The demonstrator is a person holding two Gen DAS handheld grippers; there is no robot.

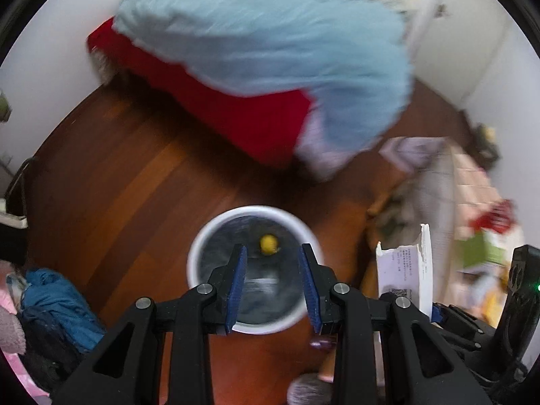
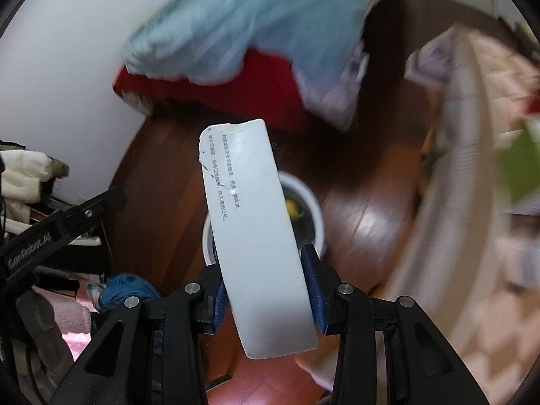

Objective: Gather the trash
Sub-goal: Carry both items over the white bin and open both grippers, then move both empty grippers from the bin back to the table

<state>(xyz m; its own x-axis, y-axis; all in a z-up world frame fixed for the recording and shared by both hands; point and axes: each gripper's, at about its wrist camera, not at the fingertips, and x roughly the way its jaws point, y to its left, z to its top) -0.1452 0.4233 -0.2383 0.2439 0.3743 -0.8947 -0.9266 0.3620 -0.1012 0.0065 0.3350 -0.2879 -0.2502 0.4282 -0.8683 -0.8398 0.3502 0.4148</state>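
bins: 1 | white cartons: 1 | yellow scraps: 1

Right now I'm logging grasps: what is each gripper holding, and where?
Right gripper clamps the white box near its lower end, across its width. Left gripper is open, holding nothing.

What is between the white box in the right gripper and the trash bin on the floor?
Nothing visible. The white box, shut between the right gripper fingers, hangs over open wooden floor with the white trash bin below and ahead, its mouth uncovered. The left gripper is open above the bin, to one side.
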